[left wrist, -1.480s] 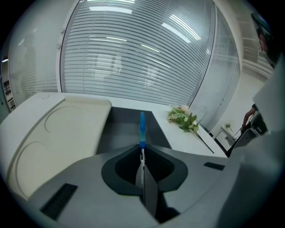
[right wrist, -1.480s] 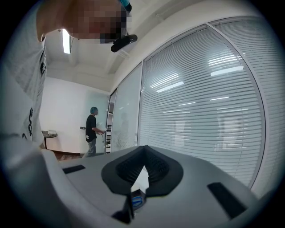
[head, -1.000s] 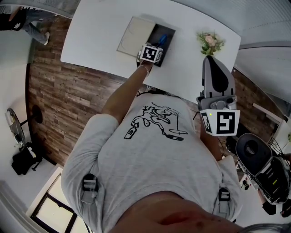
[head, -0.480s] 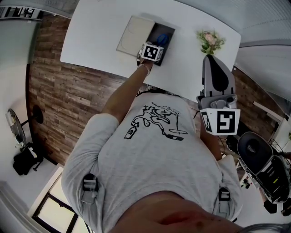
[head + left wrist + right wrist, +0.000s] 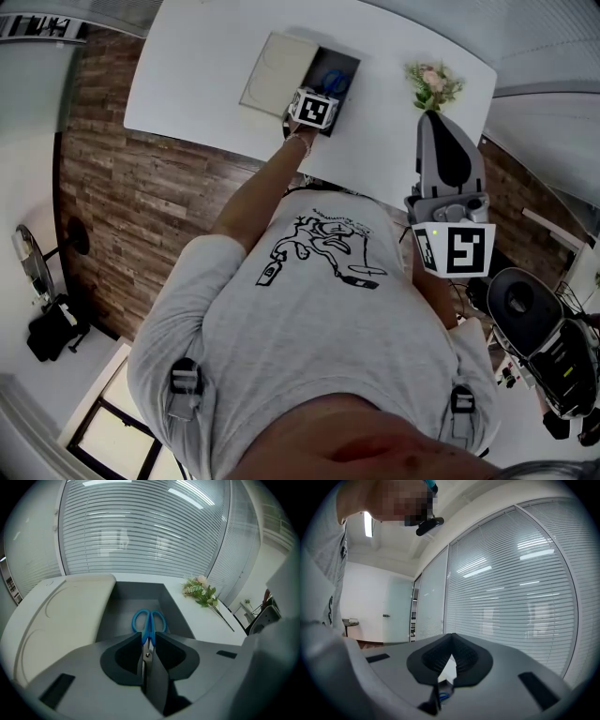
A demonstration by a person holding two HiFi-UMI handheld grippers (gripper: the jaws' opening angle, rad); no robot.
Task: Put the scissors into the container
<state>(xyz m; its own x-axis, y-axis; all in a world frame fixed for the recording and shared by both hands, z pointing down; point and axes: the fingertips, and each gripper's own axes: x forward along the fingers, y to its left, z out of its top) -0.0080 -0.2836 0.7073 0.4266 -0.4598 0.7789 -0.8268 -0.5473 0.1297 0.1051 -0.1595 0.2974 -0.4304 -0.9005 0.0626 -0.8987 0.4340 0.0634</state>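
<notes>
Evidently we had the left gripper [image 5: 148, 641] pinching the scissors [image 5: 149, 625] by the blades, handles inside the container [image 5: 176, 606] for release. The right gripper [image 5: 450, 644], pressed together, idled well away from it.

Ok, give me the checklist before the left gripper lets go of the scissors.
1. Scissors clamped by the blades in the left gripper: ok.
2. Container open, lid lying to its left: ok.
3. Blue handles over the container's inside: ok.
4. Scissors touching the container floor: cannot tell.
5. Flowers apart from the container: ok.
6. Right gripper shut, empty, pointing away from the table: ok.
</notes>
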